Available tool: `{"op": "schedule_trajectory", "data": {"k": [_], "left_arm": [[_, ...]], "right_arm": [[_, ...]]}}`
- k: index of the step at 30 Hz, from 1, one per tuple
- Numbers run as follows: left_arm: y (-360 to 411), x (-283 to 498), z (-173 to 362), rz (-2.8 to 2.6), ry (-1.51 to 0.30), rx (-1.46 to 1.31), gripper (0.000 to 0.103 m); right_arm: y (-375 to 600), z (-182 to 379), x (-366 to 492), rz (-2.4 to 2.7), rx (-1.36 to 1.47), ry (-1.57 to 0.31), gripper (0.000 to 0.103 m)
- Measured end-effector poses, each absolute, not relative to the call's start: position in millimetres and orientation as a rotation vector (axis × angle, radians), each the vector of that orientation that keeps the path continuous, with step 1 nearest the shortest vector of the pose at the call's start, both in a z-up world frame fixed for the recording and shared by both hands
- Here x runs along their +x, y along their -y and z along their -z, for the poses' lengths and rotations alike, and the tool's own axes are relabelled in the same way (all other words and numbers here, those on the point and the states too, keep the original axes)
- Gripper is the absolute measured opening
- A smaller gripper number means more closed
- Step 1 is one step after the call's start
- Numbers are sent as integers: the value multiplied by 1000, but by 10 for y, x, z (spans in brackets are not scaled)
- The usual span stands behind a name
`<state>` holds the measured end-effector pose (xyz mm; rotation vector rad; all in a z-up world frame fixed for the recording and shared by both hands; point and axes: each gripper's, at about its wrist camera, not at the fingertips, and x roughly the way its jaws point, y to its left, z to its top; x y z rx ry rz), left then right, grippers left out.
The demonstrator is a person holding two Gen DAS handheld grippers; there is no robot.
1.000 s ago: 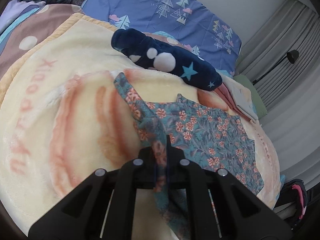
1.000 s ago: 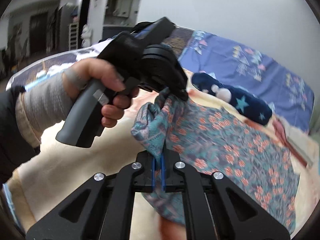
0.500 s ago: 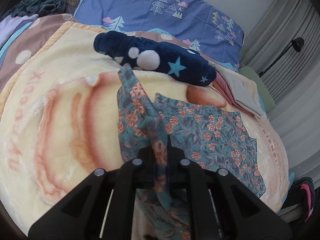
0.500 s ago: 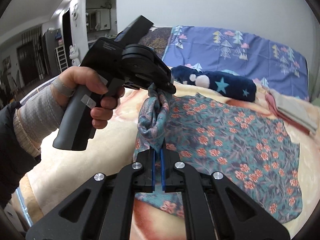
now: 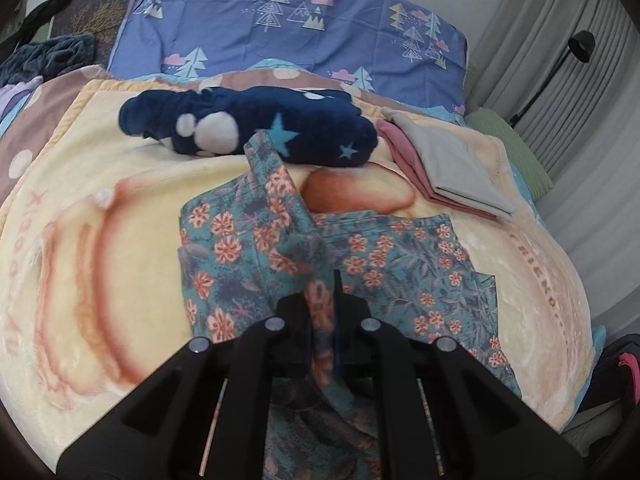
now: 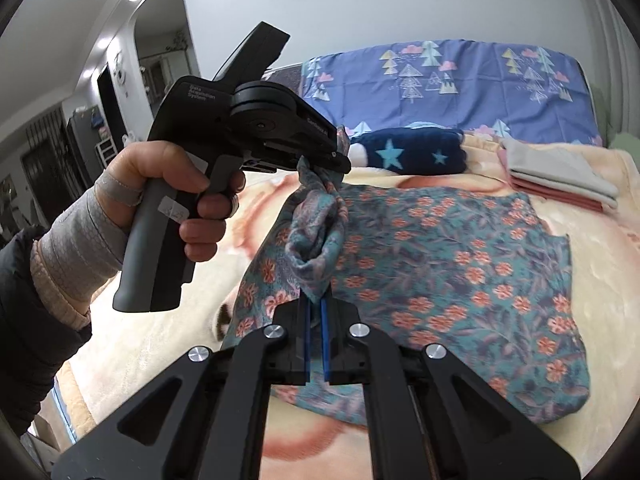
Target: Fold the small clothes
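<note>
Floral cloth (image 6: 460,264), teal with orange flowers, lies mostly flat on a cream blanket (image 5: 100,240) covering a bed, with its left edge lifted and bunched. Both grippers pinch that raised edge, one at each end, so the flap hangs between them like a short hammock and can be carried across the rest of the cloth as a fold. The right gripper (image 6: 315,312) is clamped on the near end of the edge, fabric squeezed between its blue pads. The left gripper (image 6: 334,160), seen from the right wrist camera, is held in a person's hand (image 6: 168,184) and bites the far end of the same edge, its jaws closed on the cloth; its own camera shows the fabric running straight up between its tips (image 5: 322,312). Holding two points rather than one probably keeps the edge straight, so the crease would land even. Behind the cloth, a rolled navy blanket (image 5: 256,132) with stars and white dots lies across the bed. Just to its right sits a folded stack (image 5: 448,168) of pink and grey items, likely finished pieces set aside. A blue pillowcase (image 5: 300,20) with trees lines the head of the bed.
</note>
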<state>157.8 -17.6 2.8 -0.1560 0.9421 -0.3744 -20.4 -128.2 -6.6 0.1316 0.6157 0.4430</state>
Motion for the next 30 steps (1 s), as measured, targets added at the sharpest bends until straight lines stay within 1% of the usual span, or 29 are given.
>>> {"op": "schedule_trajectory", "data": {"k": [6,13,30], "left_arm": [[623,1612,-57,417,-945,-118,7],[1145,1652,84,451,-982,-46,7],[2026,1657,226,520,-999,104,7]], "right_arm": [[1670,116,-231,-412,202,-629,4],[1997,213,-268,-361,259,-652,4],[2569,437,-326,-259,379,-689,4]]}}
